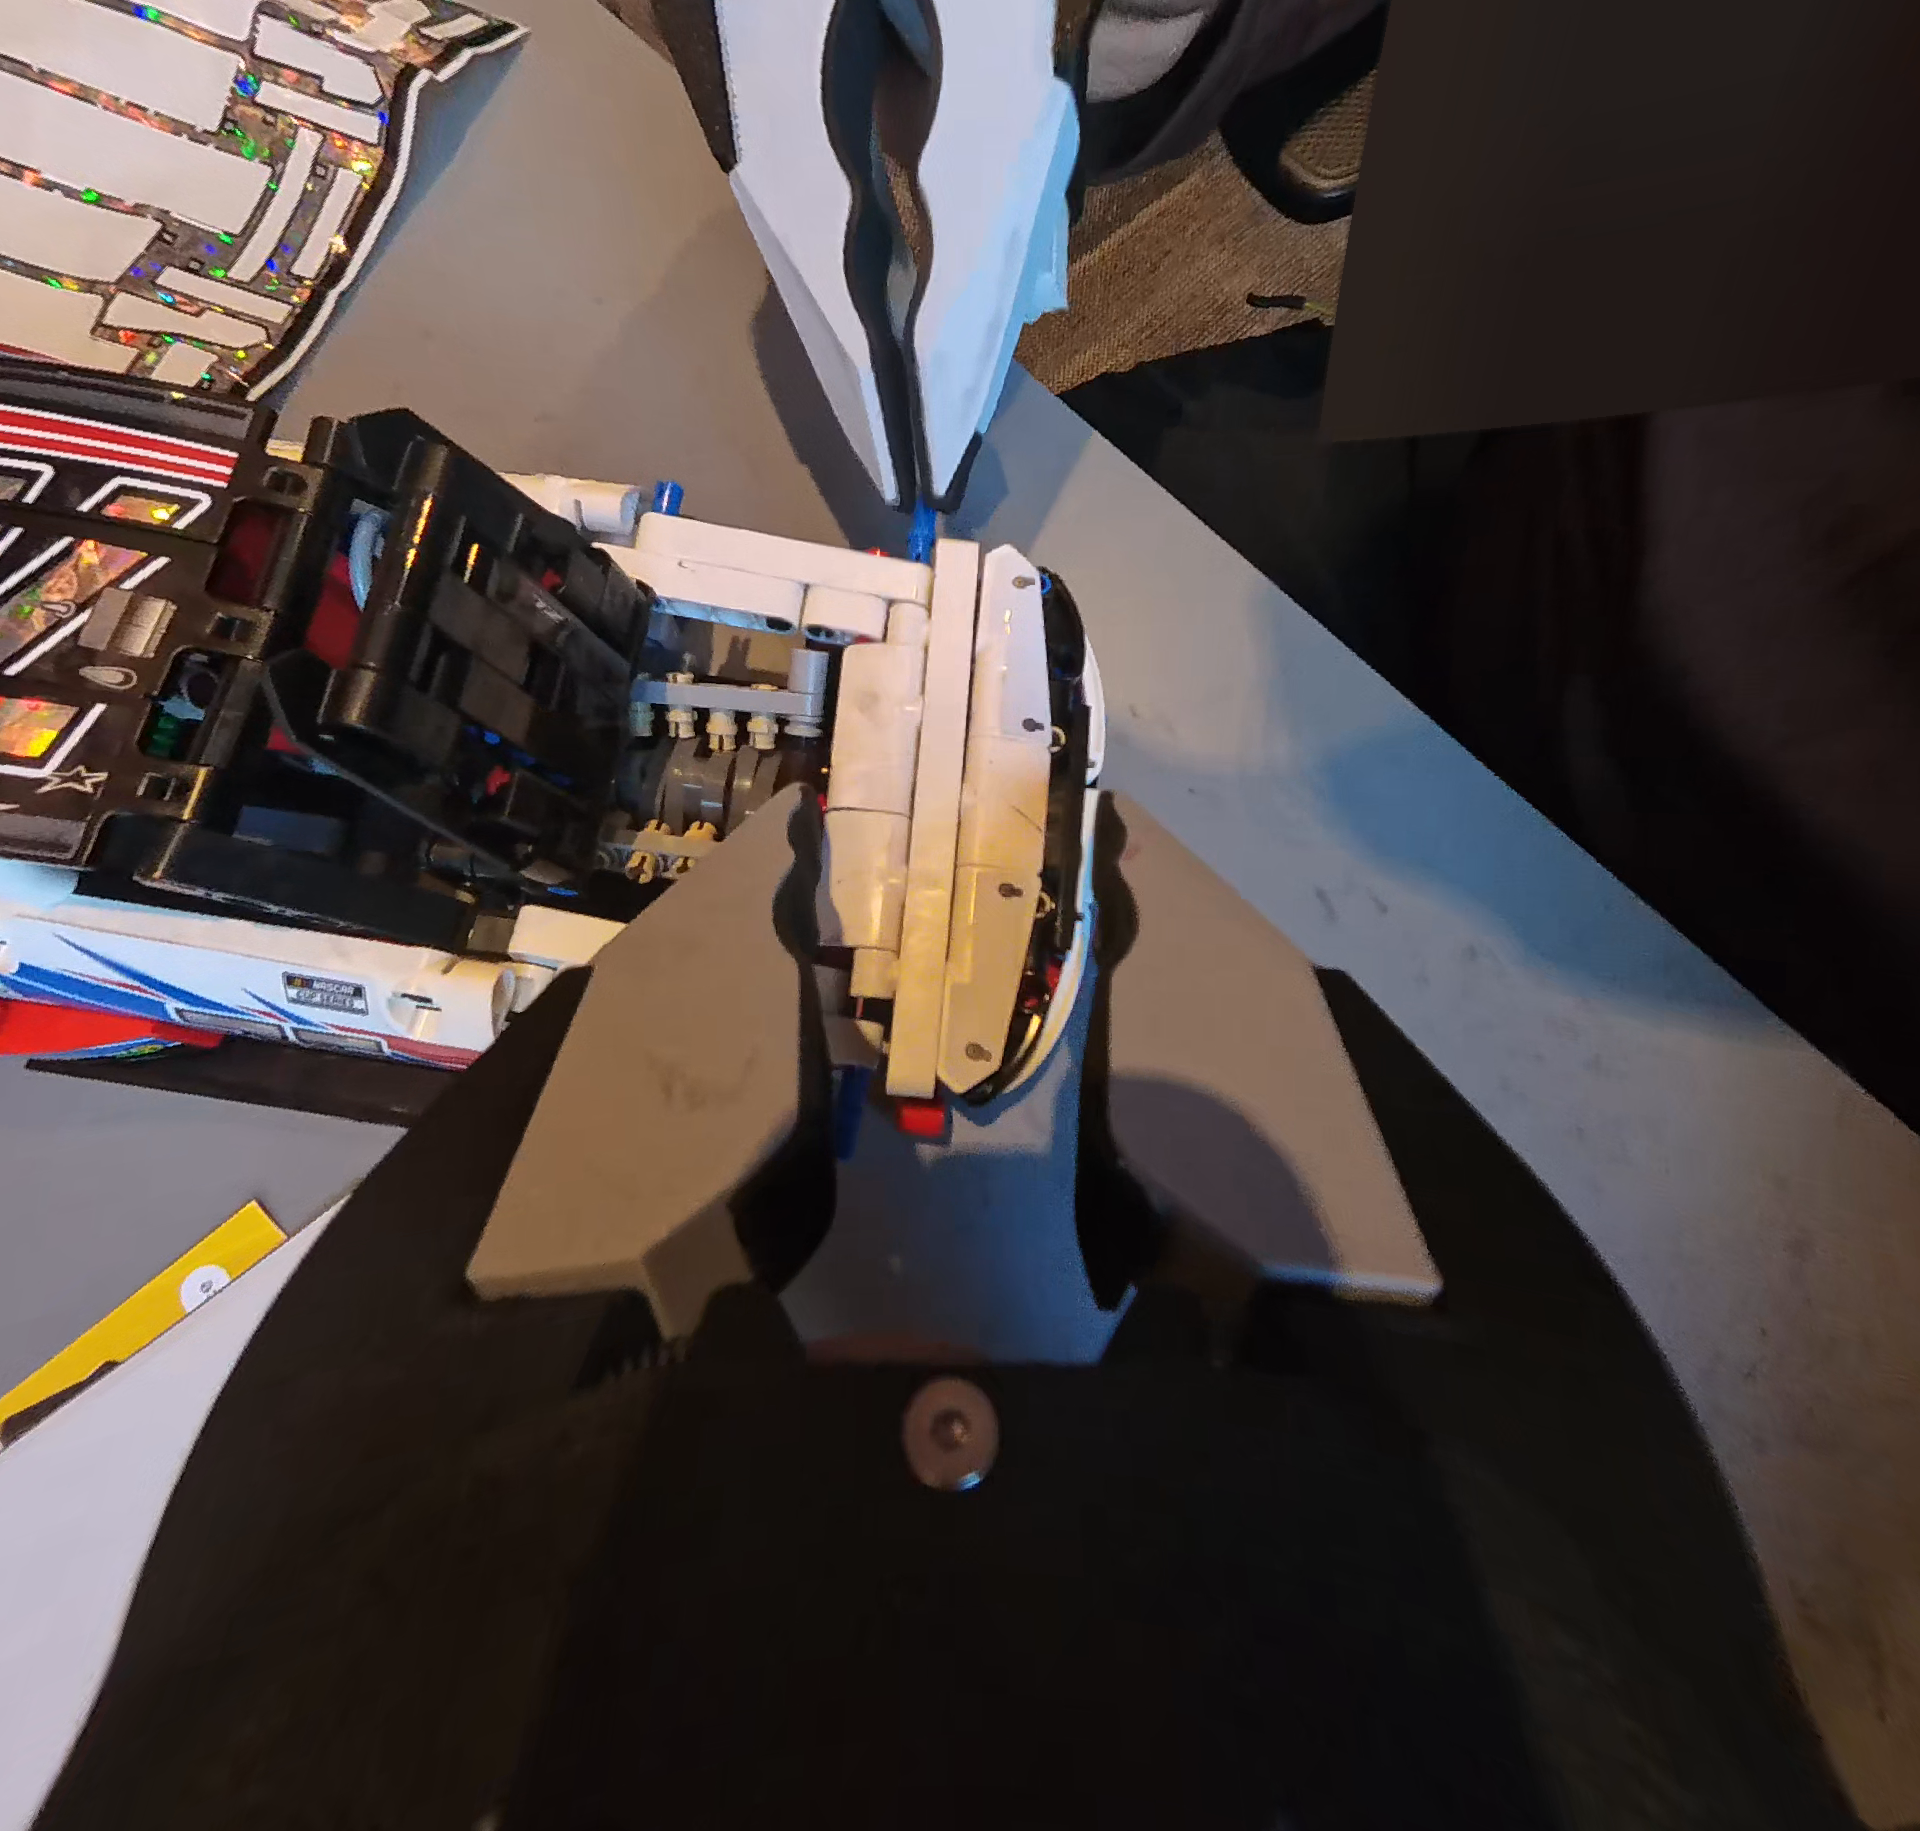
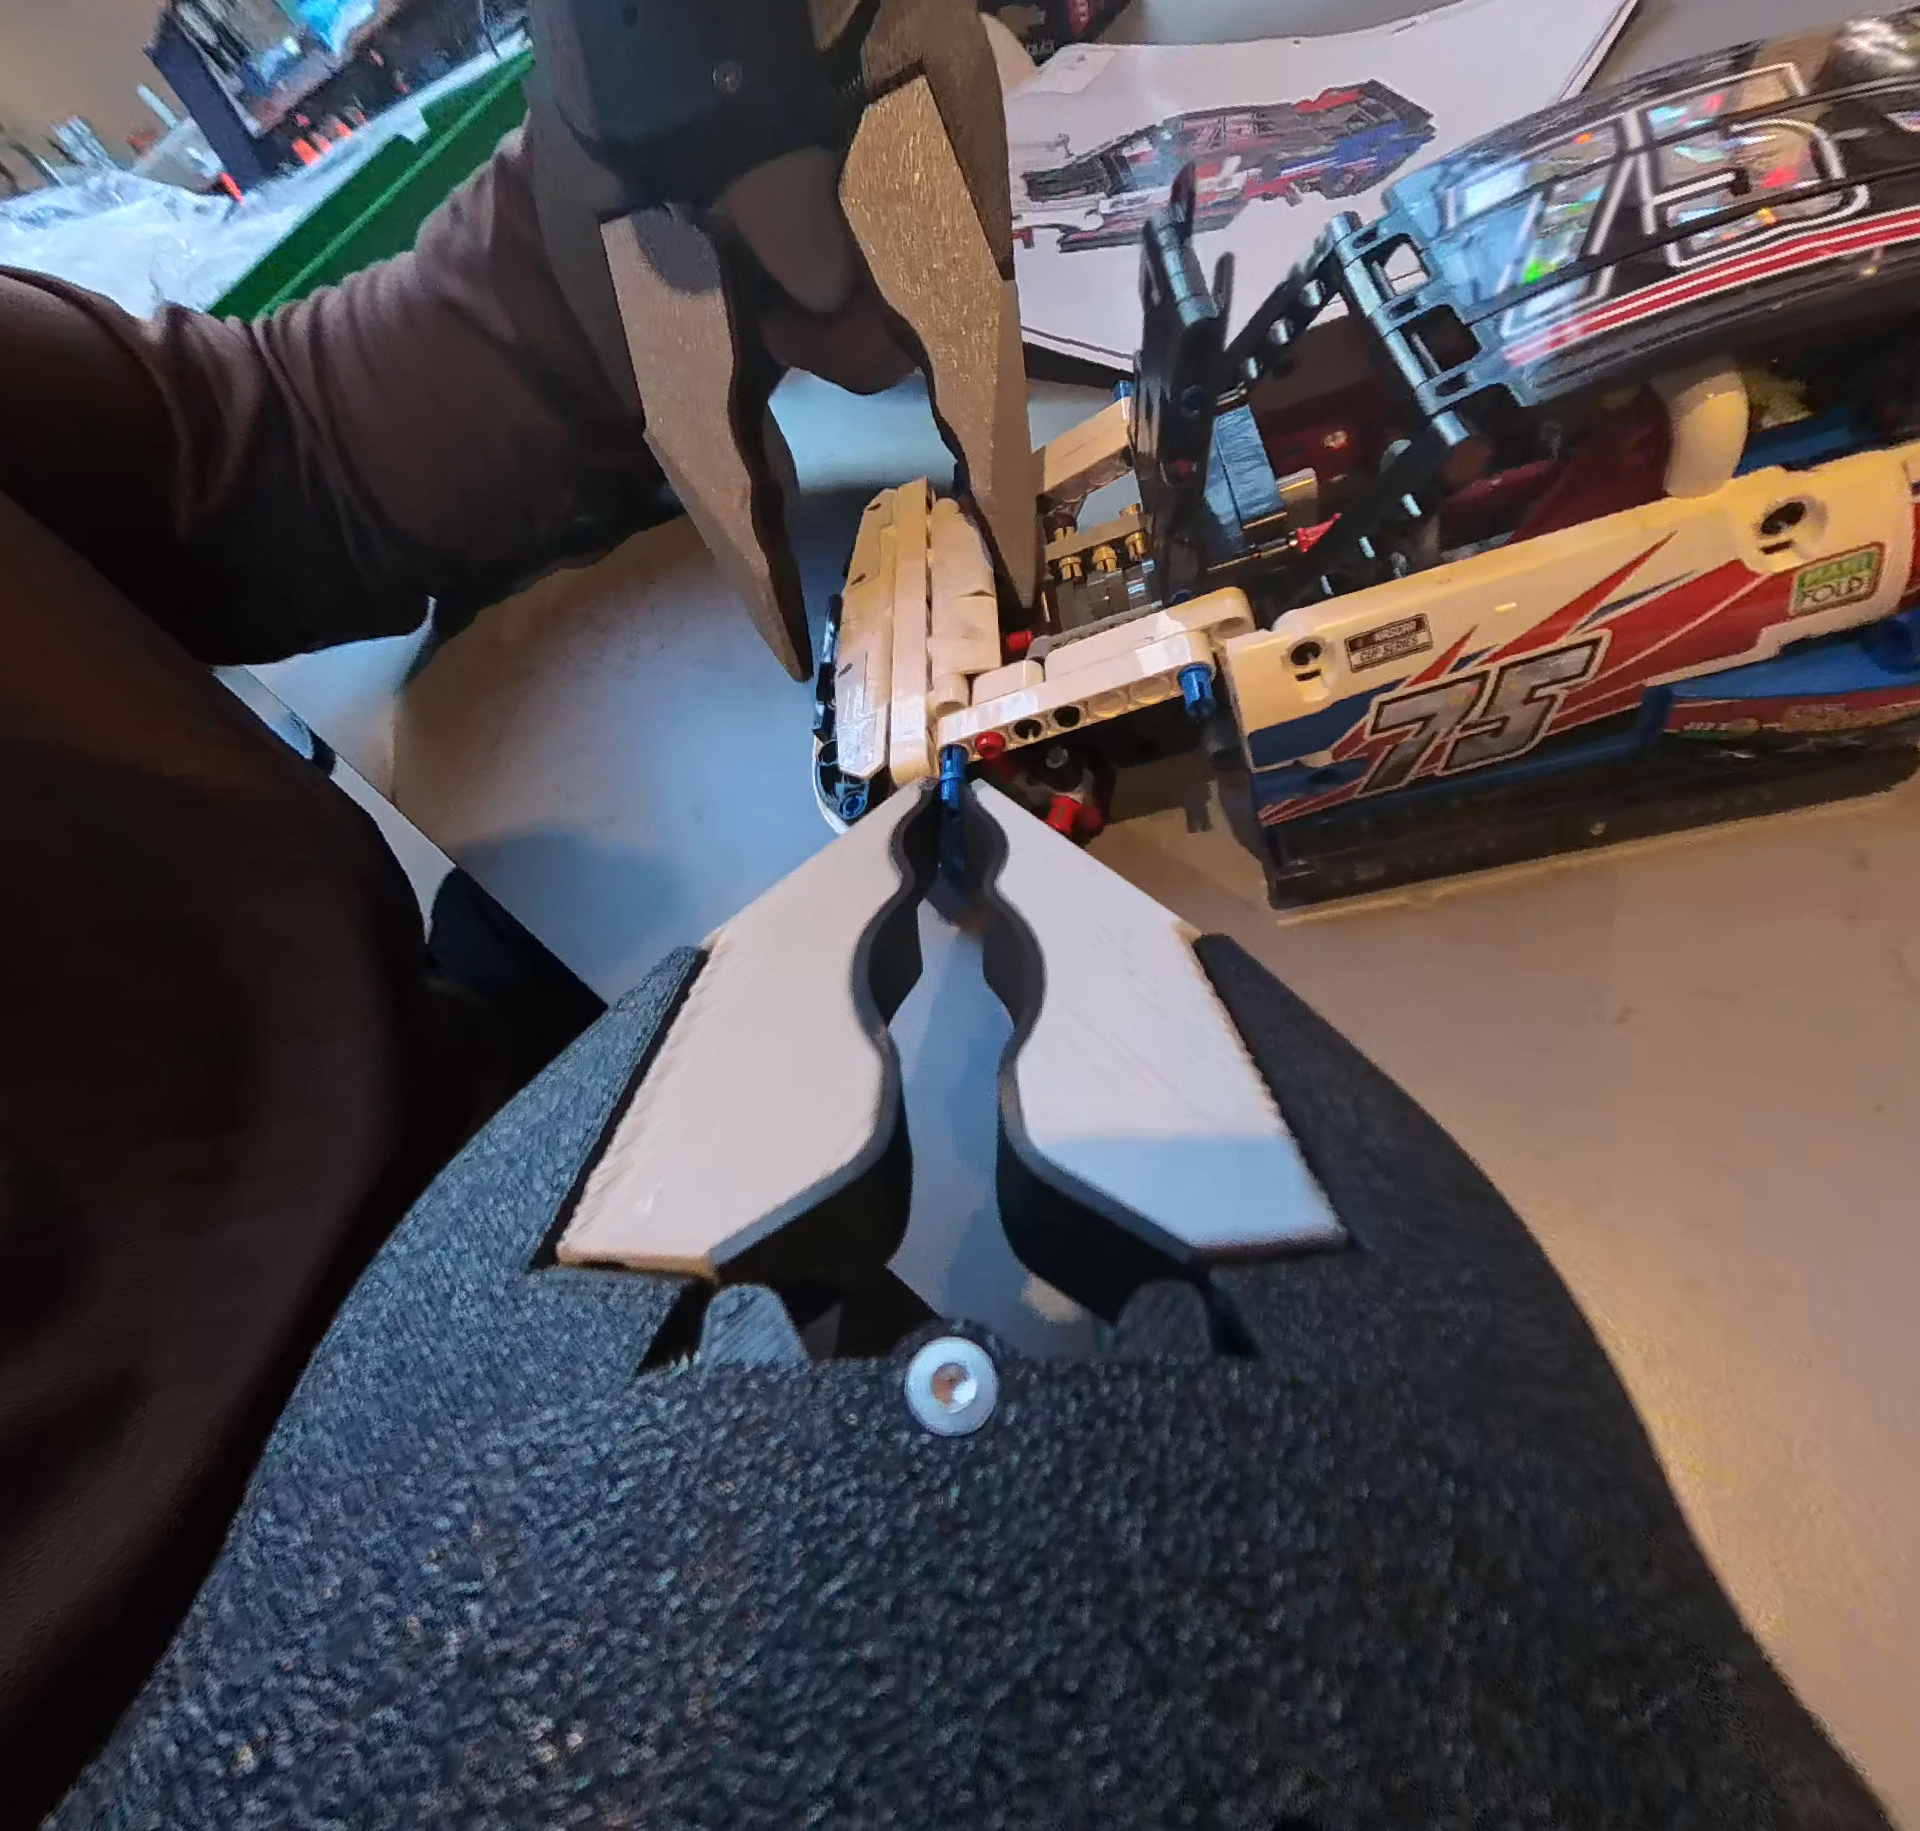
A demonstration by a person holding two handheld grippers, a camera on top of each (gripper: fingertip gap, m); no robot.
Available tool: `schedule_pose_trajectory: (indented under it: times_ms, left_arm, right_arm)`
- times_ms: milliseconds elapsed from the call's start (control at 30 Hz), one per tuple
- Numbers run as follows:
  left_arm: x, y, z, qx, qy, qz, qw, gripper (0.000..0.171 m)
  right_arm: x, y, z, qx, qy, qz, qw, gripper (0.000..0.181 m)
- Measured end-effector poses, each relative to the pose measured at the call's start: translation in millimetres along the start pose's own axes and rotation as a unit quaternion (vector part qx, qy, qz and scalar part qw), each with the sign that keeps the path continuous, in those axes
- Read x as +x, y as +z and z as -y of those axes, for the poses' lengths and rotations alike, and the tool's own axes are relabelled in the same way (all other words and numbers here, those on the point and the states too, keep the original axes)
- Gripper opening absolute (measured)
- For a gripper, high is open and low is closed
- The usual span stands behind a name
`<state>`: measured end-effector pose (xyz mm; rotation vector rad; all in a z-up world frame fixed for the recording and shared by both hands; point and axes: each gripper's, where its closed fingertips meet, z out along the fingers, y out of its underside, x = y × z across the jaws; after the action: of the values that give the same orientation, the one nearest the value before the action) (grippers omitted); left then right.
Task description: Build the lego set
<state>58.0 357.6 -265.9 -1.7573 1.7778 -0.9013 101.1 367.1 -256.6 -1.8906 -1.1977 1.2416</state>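
Observation:
The lego race car (image 2: 1507, 690) lies on the grey table, its white front end (image 1: 935, 794) toward me. My left gripper (image 1: 956, 825), with grey fingers, is closed around that white front end, one finger on each side; it also shows from above in the right wrist view (image 2: 904, 628). My right gripper (image 2: 951, 805), with white fingers, is shut on a blue pin (image 2: 951, 779) whose tip sits in the end of the white beam (image 2: 1081, 690) at the car's front corner. In the left wrist view the right gripper (image 1: 925, 498) comes down from the top onto the pin (image 1: 920, 534).
A holographic sticker sheet (image 1: 156, 150) lies beyond the car. An instruction booklet (image 2: 1299, 98) lies behind it. A yellow-edged paper (image 1: 156, 1293) lies at the near left. The table edge (image 1: 1455, 846) runs diagonally just right of the car's nose. A dark sleeve (image 2: 260, 431) fills the left. The tips of one gripper are about 5 cm away from the tips of the other.

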Motion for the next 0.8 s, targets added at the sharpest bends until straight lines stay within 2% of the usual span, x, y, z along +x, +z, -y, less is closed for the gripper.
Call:
schedule_pose_trajectory:
  times_ms: [300, 800]
  left_arm:
    - [2.3, -1.0, -3.1, -0.005, 0.003, -0.013, 1.000, 0.041]
    - [1.4, -3.4, -3.4, -0.010, 0.016, -0.014, 1.000, 0.041]
  right_arm:
    - [-0.2, -1.7, 3.2, 0.018, 0.017, 0.014, 1.000, 0.003]
    - [-0.8, -1.9, 6.1, 0.036, 0.053, 0.040, 0.997, 0.003]
